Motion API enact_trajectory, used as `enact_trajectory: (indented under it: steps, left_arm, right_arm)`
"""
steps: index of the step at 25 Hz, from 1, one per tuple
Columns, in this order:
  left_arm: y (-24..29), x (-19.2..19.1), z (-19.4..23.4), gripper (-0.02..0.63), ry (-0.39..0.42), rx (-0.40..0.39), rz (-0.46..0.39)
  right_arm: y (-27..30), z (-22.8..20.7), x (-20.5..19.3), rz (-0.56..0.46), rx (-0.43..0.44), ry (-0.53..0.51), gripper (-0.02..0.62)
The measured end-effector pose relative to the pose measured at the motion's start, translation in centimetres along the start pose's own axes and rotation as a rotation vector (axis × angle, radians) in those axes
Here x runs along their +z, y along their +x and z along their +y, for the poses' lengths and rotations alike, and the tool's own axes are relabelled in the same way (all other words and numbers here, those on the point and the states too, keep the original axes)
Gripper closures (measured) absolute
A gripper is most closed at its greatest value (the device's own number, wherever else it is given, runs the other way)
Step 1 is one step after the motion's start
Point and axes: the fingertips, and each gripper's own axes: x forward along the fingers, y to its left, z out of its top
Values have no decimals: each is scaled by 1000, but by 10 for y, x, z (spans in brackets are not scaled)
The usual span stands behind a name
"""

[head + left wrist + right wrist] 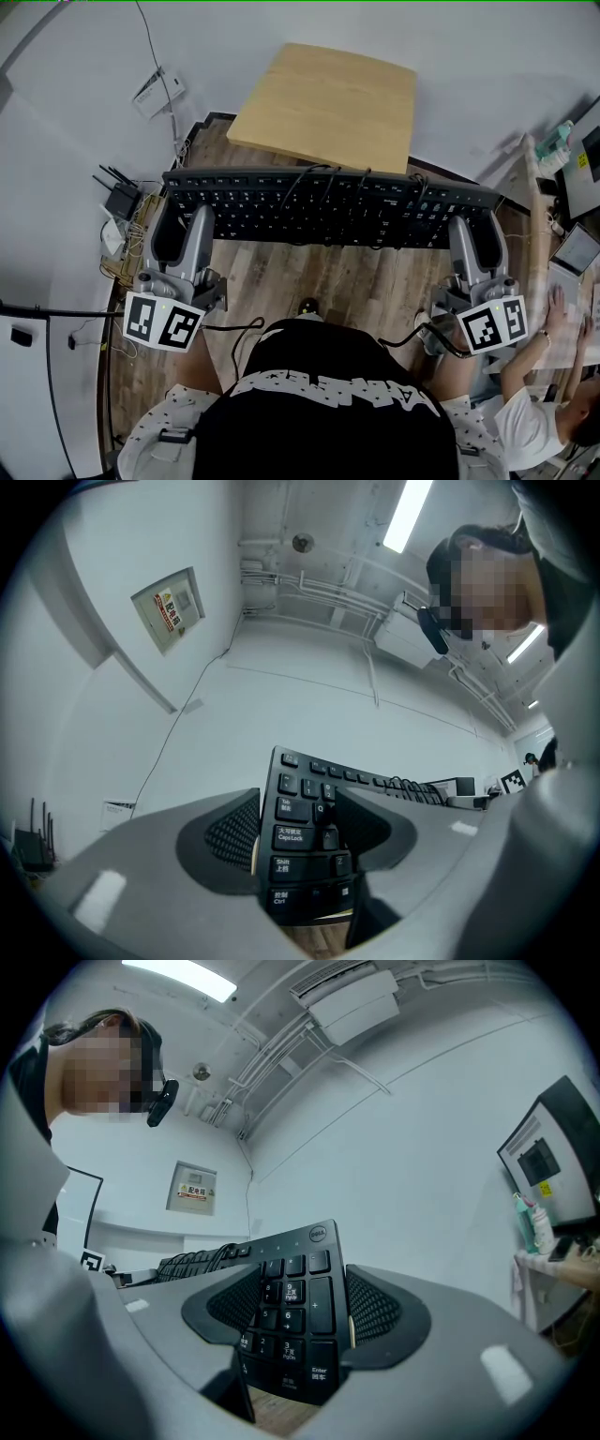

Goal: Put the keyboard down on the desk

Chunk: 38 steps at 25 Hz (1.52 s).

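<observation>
- Keyboard point(328, 206): black, full-size, held off the floor and level from side to side, keys facing up. It is carried at both short ends and touches no surface that can be seen.
- Left gripper point(298, 829): jaws closed on the keyboard's left end. The meshed pads point(232, 832) press on either side of the end, beside the Caps Lock, Shift and Ctrl keys.
- Right gripper point(305, 1307): jaws clamped on the right end, at the numeric pad. The Enter key lies between its pads.
- Desk point(328, 103): a light wooden top with rounded corners, bare, just beyond the keyboard. In the head view the keyboard's far long edge meets the desk's near edge, and the rest of the keyboard hangs over the floor.
- Cables point(314, 178): several thin black leads loop over the keyboard's far edge near its middle.
- Floor point(309, 277): wood-patterned boards, seen below the keyboard and between the two grippers.
- Marker cubes point(162, 322): one on each gripper, at the end nearest the person.
- Router point(120, 197): black, with antennas, among wires on the floor by the left wall.
- Second person point(530, 412): seated in a white top at the lower right corner of the head view, at a separate work surface.
</observation>
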Motion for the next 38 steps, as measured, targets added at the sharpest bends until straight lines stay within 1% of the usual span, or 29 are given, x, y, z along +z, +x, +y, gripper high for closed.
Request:
enact_trajectory:
  steps: [9, 19, 29, 34, 38]
  left_arm:
    - [0, -4, 2, 374, -19, -4, -5]
    - [2, -2, 2, 374, -11, -12, -19]
    - [5, -5, 4, 374, -21, -12, -10]
    - [4, -3, 2, 374, -11, -16, -23]
    - [1, -1, 3, 374, -7, -19, -55]
  right_arm:
    - [0, 1, 3, 0, -4, -18, 301]
    - [-1, 3, 3, -6, -4, -18, 301]
    - [-3, 5, 5, -1, -12, -15, 299]
    - [-3, 3, 5, -16, -6, -15, 298]
    - [-3, 6, 7, -42, 10, -31, 299]
